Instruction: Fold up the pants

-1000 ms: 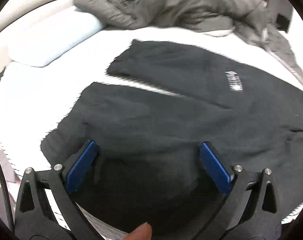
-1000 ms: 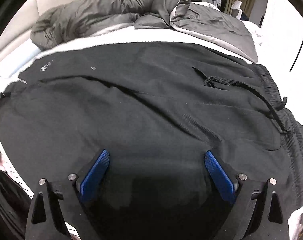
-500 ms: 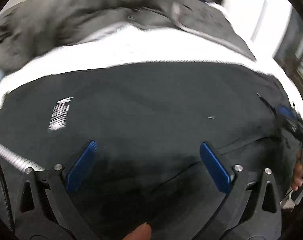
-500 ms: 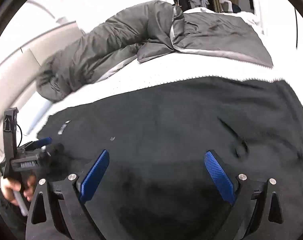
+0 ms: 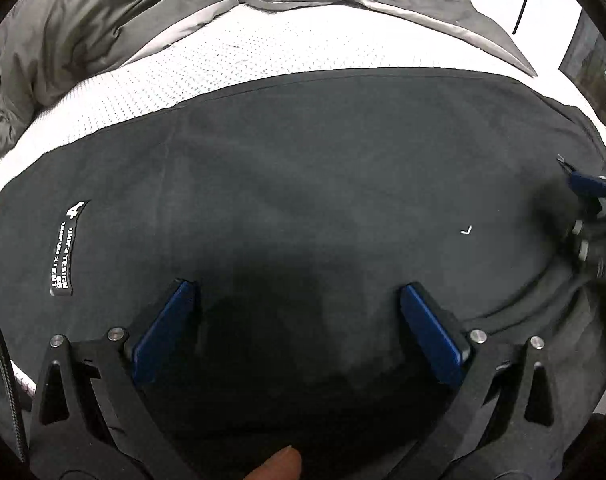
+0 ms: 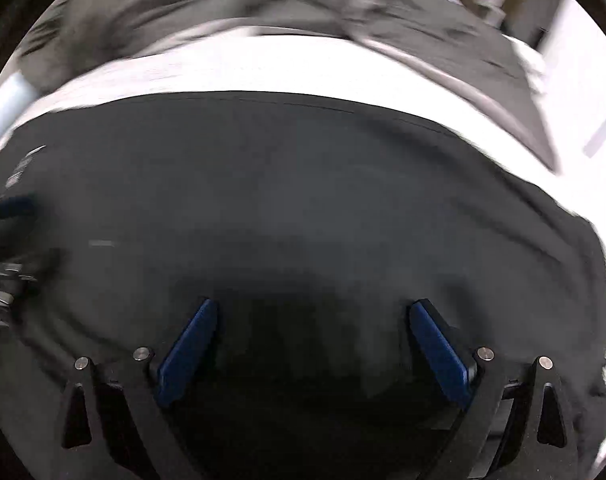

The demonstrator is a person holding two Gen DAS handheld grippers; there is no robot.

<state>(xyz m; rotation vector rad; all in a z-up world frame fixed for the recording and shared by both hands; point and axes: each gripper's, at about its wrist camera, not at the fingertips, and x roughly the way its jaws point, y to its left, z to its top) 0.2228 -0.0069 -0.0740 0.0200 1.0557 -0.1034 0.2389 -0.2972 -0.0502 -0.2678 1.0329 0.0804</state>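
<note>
Left gripper (image 5: 297, 322) hanging spread wide, blue ribbed pads gripping nothing, just above black matte fleece pants (image 5: 303, 184); right gripper (image 6: 313, 338) likewise gaping, hovering over same cloth; pants lying flat on white dimpled knit bedcover (image 5: 231, 60), long axis running left-right, white printed label (image 5: 65, 250) sitting at left end; crumpled grey satiny quilt (image 5: 83, 20) lying beyond.
</note>
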